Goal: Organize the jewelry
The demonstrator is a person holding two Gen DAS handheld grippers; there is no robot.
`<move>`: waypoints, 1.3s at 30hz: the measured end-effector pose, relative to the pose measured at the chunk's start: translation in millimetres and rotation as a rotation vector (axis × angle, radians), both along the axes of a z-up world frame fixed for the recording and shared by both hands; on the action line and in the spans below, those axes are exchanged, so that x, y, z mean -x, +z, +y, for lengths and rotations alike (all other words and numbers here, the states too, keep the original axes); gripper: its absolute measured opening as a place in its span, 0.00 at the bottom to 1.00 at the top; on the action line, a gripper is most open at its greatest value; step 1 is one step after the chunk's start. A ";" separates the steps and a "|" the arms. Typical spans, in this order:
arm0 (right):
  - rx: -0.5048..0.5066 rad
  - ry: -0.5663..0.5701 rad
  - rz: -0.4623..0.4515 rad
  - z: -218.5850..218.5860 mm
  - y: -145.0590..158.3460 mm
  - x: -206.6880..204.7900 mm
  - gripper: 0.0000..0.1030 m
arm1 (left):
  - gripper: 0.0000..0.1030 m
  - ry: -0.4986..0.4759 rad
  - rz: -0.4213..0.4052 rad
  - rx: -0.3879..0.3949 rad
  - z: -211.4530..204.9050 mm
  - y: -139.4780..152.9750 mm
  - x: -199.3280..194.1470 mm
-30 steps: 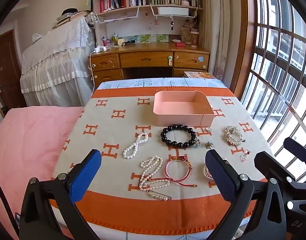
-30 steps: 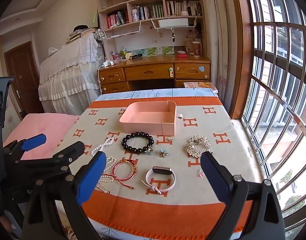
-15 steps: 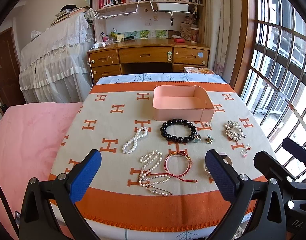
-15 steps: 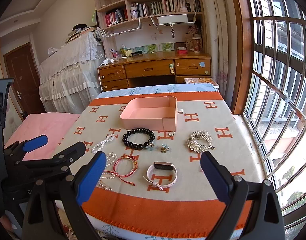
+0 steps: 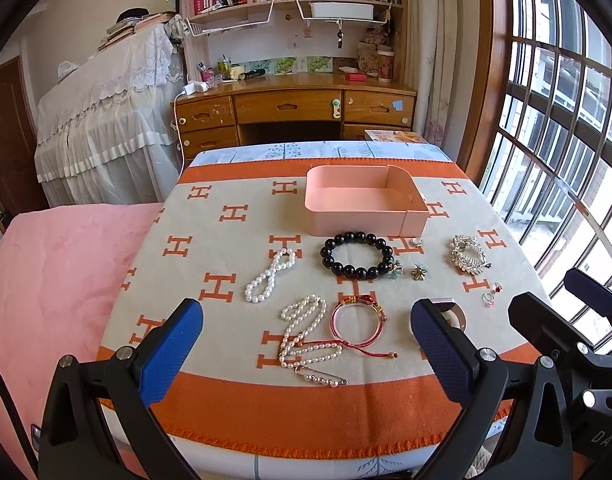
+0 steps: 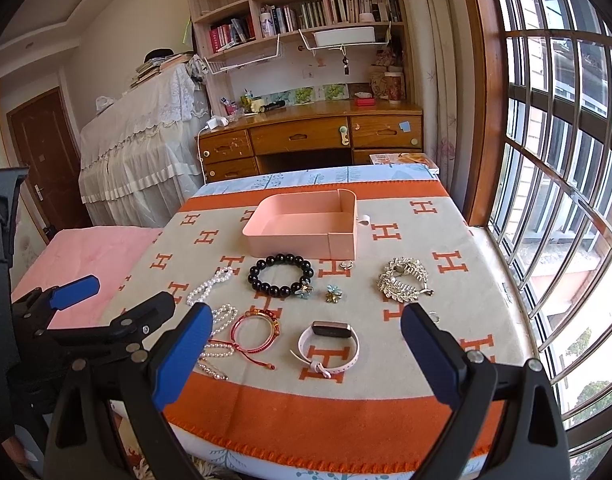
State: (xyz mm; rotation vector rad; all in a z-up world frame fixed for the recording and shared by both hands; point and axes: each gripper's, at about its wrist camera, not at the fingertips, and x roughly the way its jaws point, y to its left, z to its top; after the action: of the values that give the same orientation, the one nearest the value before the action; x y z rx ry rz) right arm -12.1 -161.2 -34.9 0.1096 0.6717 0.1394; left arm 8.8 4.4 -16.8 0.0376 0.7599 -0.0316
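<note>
Left wrist view: left gripper (image 5: 306,344) spread wide, holding nothing, hovering over the near edge of the worktop (image 5: 225,412). Pink tray (image 5: 364,206) at 12 o'clock of the cloth, empty as far as visible; its near wall hides part of the floor. Black bead bracelet (image 5: 356,254) just at 6 o'clock of the tray. Short pearl strand (image 5: 269,276) at 9 o'clock of the bracelet. Long pearl strand (image 5: 306,336) and red cord bracelet (image 5: 358,320) lie side by side nearer the camera; their cords cross, exact overlap unclear. Small ring (image 5: 416,241) by the tray's near right corner. Two small flower pieces (image 5: 419,272) at 3 o'clock of the bracelet, too small to identify. Silver brooch (image 5: 468,256) further right. Tiny red-stone items (image 5: 493,294) at 5 o'clock of the brooch, detail unreadable. Watch band (image 5: 450,310) mostly hidden behind the right finger. Right gripper's fingers partly visible at the frame's right edge.

Right wrist view: right gripper (image 6: 303,352) spread, empty. Watch band (image 6: 330,344) in full view between the fingers. Long pearl strand partly hidden by the left finger. Left gripper (image 6: 117,300) at 9 o'clock, cut off by the frame edge.
</note>
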 end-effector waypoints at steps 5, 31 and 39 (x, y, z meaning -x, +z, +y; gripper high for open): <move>-0.005 -0.001 0.002 -0.7 0.5 0.1 0.93 | 0.99 -0.004 -0.003 -0.001 0.7 -1.8 -0.9; -0.059 0.099 0.137 -15.5 26.8 -56.5 0.85 | 0.99 -0.043 -0.019 -0.019 34.6 42.1 -37.7; 0.038 0.117 0.142 -4.8 52.8 -104.9 0.84 | 0.99 0.062 -0.023 -0.074 75.8 54.4 -77.7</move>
State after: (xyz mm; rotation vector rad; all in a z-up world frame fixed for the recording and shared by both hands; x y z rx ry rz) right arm 92.8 -166.0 17.9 0.0436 0.8229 0.2330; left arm 86.4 80.2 37.6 0.0847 0.7382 0.0564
